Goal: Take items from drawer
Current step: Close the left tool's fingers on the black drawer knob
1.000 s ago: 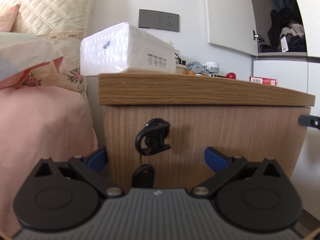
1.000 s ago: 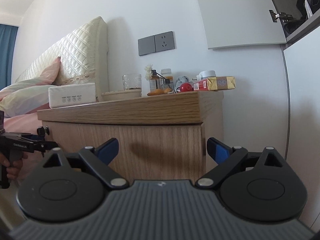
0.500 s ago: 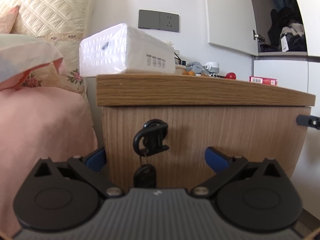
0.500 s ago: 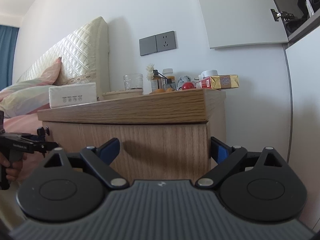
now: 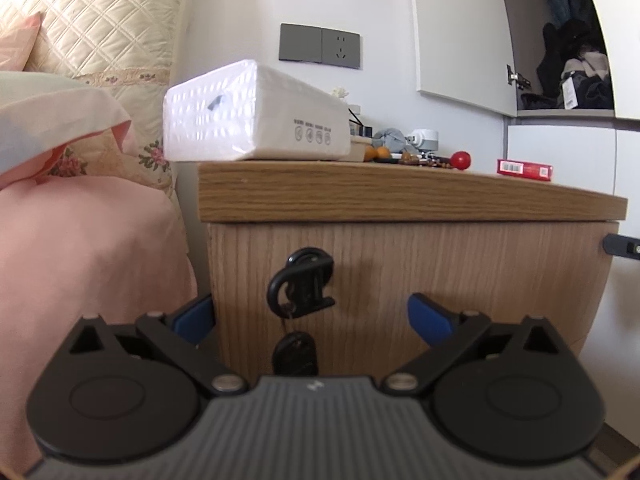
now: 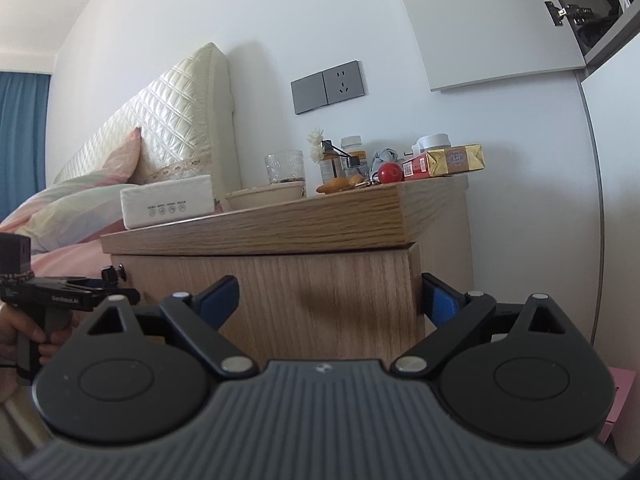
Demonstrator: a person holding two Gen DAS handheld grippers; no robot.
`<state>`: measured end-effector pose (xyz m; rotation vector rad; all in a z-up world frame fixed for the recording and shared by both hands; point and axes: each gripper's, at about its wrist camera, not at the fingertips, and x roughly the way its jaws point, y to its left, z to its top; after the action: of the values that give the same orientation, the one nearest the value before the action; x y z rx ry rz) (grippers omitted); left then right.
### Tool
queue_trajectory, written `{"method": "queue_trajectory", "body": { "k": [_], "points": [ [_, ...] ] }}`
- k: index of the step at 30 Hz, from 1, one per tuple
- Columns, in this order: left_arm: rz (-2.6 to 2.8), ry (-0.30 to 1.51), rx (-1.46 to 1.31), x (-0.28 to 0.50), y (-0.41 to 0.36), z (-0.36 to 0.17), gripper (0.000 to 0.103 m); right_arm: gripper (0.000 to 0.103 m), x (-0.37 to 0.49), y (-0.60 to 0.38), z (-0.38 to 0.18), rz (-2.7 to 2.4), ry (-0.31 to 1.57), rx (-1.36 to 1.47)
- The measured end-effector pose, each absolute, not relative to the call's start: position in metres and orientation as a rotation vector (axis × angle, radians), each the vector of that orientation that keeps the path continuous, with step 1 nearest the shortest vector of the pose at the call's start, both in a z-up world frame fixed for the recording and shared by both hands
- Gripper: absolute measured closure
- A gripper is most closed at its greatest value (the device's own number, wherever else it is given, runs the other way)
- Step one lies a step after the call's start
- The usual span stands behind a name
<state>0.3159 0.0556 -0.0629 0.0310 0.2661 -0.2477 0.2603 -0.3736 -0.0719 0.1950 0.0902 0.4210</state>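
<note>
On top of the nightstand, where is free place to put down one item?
Bare wood runs along the nightstand's front edge, between the tissue box and the red packet. The back is crowded: bowl, glass, bottles, red ball.

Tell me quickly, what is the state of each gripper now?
Left gripper: open, holding nothing, facing the drawer handle.
Right gripper: open, holding nothing.
</note>
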Motion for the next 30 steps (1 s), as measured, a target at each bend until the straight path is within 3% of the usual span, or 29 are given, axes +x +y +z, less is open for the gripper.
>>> {"method": "queue_trajectory", "body": {
  "k": [30],
  "points": [
    [-0.283,0.281,0.099,0.306,0.056,-0.069,0.000,0.005,0.244,-0.383,-0.065,0.551,0.138,0.068]
  ]
}}
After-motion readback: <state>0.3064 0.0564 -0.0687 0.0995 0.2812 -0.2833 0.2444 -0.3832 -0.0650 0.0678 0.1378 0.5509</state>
